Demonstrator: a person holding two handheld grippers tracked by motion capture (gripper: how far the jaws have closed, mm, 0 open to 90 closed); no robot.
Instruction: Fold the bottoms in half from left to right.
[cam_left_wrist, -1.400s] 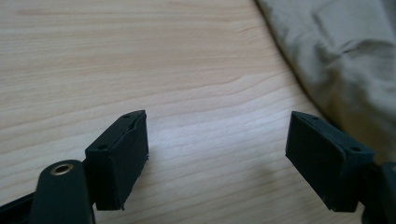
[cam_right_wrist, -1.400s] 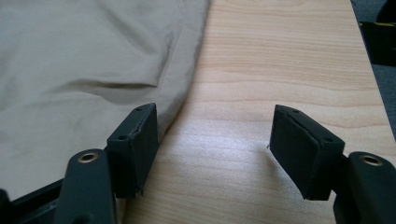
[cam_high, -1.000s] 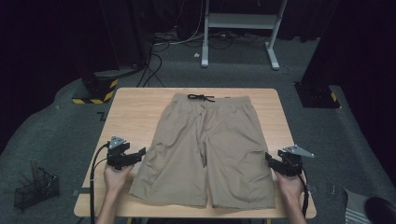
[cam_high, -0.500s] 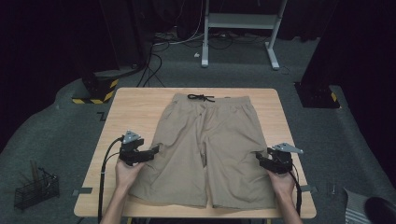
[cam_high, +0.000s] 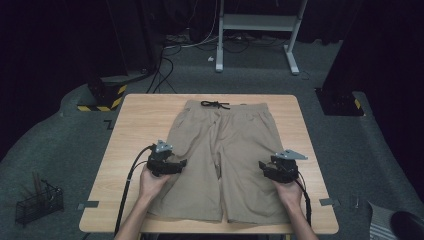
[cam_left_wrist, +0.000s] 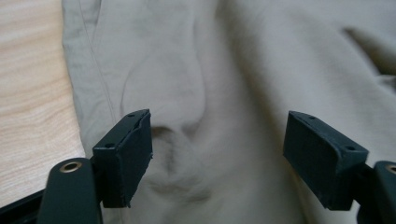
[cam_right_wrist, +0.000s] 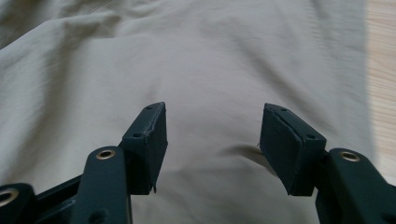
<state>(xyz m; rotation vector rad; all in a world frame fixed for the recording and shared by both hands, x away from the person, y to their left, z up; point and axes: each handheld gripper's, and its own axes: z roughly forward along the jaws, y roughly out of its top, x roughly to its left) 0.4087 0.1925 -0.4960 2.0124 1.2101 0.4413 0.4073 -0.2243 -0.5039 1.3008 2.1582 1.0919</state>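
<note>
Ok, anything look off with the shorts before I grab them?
Nothing stands out. The shorts lie flat and square on the table, with only soft wrinkles. The left gripper and right gripper are both open above the legs.

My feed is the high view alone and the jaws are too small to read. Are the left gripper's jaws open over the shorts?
Observer: Yes, the left gripper stands open, with a raised wrinkle of the shorts between its jaws.
Operator: And the right one?
Observer: The right gripper is open too, over smooth fabric.
Operator: Is either near an edge of the cloth?
Observer: The left gripper view shows a side seam with bare table just beyond it.
</note>
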